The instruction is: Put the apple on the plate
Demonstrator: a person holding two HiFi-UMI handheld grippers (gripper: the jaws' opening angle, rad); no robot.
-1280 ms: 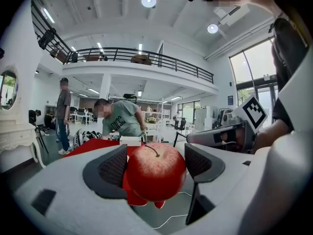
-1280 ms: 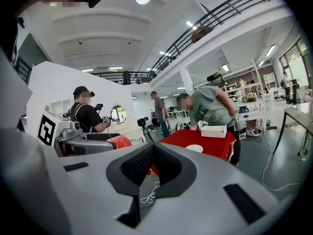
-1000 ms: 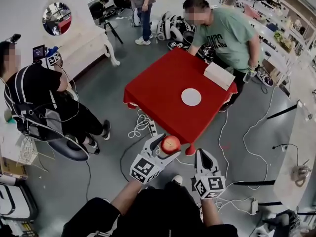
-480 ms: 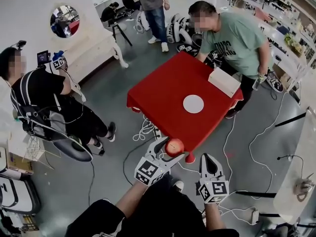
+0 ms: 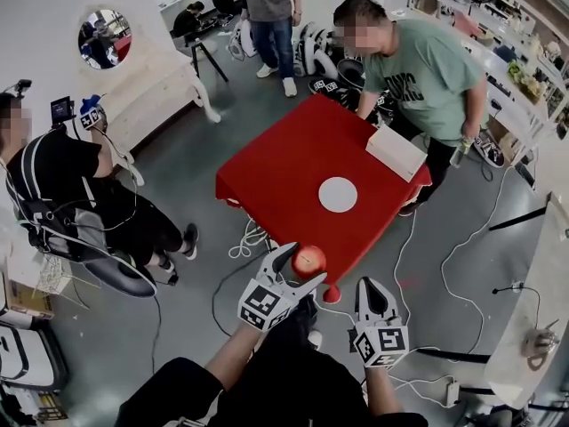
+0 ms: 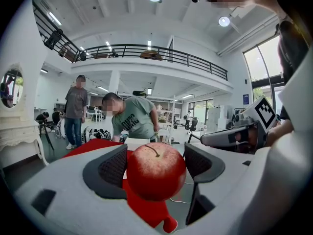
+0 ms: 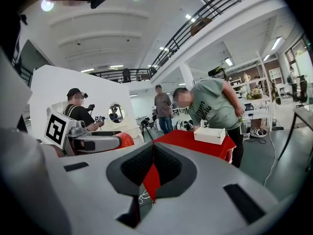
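Note:
A red apple point(image 5: 308, 260) is gripped between the jaws of my left gripper point(image 5: 305, 261), in the air just short of the near corner of the red table point(image 5: 284, 163). In the left gripper view the apple point(image 6: 156, 170) fills the gap between the dark pads point(image 6: 113, 169). A round white plate point(image 5: 338, 194) lies empty on the table's right half, beyond the apple. My right gripper point(image 5: 372, 288) hangs to the right of the left one with its jaws shut and nothing in them; its pads point(image 7: 138, 165) meet at the tips.
A white box point(image 5: 396, 153) lies at the table's far right edge, also in the right gripper view point(image 7: 209, 135). A person in a green shirt point(image 5: 418, 69) bends over that side. A seated person point(image 5: 67, 176) is at left. Cables point(image 5: 253, 234) trail on the floor by the table.
Both grippers have moved a little toward the table, the apple still in the left one; the apple now overlaps the table's near corner. Neither gripper's jaws have changed.

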